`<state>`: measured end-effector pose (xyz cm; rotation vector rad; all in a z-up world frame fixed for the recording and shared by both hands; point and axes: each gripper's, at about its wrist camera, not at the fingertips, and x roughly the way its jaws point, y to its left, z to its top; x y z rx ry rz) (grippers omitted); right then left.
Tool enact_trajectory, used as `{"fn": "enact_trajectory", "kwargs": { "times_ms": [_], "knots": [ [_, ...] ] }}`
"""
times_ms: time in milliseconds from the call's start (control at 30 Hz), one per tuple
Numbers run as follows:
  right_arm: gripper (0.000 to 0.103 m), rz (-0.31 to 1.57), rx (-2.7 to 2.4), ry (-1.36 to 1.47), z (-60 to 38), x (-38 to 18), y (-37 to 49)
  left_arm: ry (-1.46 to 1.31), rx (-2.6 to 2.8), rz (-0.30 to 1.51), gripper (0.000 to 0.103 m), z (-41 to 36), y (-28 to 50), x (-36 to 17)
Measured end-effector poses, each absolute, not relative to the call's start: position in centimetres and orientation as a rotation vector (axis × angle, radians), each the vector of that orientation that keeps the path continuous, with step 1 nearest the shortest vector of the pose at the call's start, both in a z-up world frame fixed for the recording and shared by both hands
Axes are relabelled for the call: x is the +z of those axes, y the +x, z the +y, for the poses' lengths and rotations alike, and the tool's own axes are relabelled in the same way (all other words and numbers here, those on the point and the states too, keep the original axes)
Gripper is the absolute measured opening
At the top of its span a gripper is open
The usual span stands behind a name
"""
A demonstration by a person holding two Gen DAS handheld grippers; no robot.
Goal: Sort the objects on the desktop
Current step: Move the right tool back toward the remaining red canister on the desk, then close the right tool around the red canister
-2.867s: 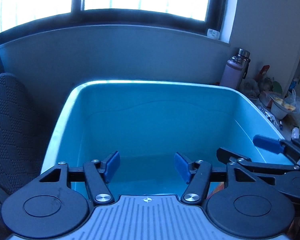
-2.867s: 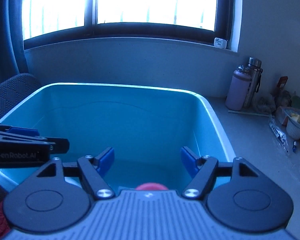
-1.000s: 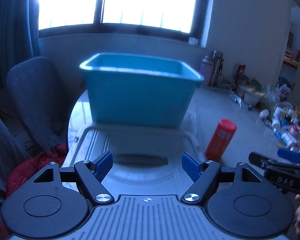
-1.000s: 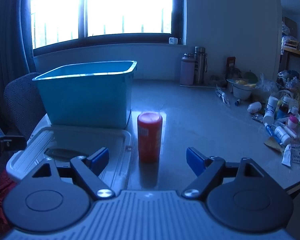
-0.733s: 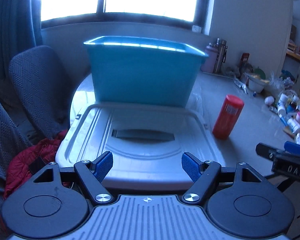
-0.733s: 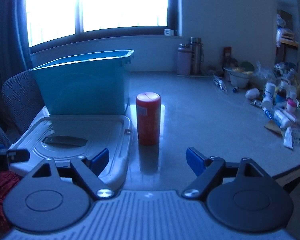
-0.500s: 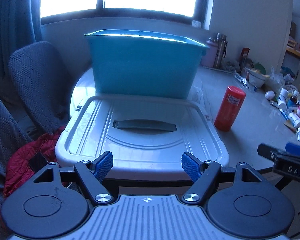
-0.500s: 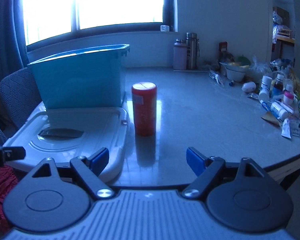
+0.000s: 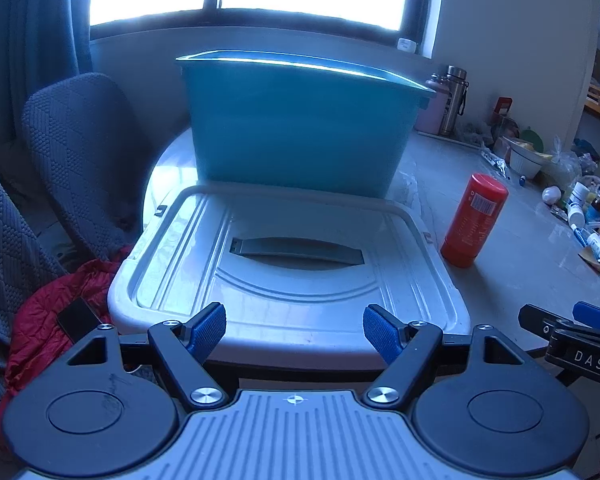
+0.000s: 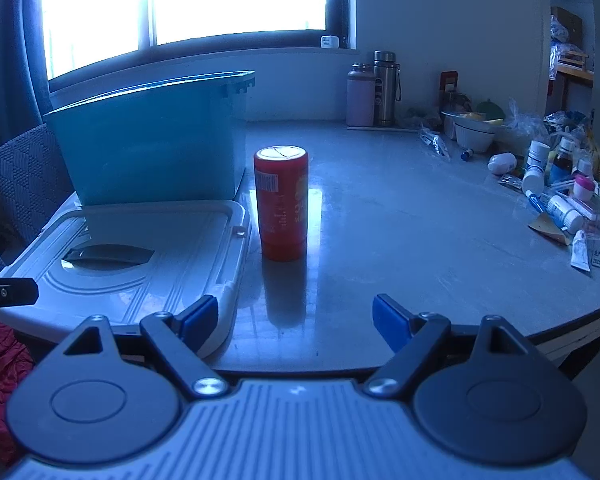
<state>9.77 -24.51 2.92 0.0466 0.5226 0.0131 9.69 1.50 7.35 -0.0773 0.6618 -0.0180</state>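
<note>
Red canister [image 10: 281,204] upright on the grey table [image 10: 400,216], 12 o'clock off the right gripper [image 10: 296,320], touching nothing, just right of the white lid [image 9: 284,256]. Teal bin [image 9: 300,120] behind the lid at 12 o'clock from the left gripper [image 9: 294,330]. Both grippers spread, nothing between the pads. Clutter of bottles and tubes [image 10: 560,200] at 2 o'clock, flasks [image 10: 374,88] far back, chair [image 9: 76,152] at 10 o'clock
</note>
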Motion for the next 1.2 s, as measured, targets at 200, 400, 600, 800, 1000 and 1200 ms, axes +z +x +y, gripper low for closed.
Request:
{"fn": "enact_trajectory", "kwargs": {
  "times_ms": [200, 400, 600, 800, 1000, 1200],
  "knots": [
    [0.084, 0.532, 0.010, 0.064, -24.8, 2.6, 10.8, -0.084, -0.003, 0.672, 0.078, 1.5, 10.8, 7.4],
    [0.084, 0.534, 0.010, 0.078, -25.0, 2.6, 12.2, -0.082, 0.013, 0.671, 0.078, 1.6, 11.8, 7.6],
    [0.084, 0.527, 0.017, 0.074, -24.9, 2.7, 14.0, -0.088, 0.029, 0.667, 0.078, 1.6, 13.2, 8.0],
    [0.084, 0.529, 0.023, 0.078, -25.1, 2.7, 15.9, -0.093, 0.043, 0.671, 0.078, 1.4, 14.6, 8.0],
    [0.084, 0.527, 0.036, 0.069, -24.6, 2.6, 18.0, -0.101, 0.058, 0.681, 0.078, 1.6, 15.8, 8.0],
    [0.084, 0.525, 0.038, 0.065, -23.9, 2.4, 20.2, -0.106, 0.073, 0.686, 0.078, 2.2, 16.8, 8.0]
  ]
}}
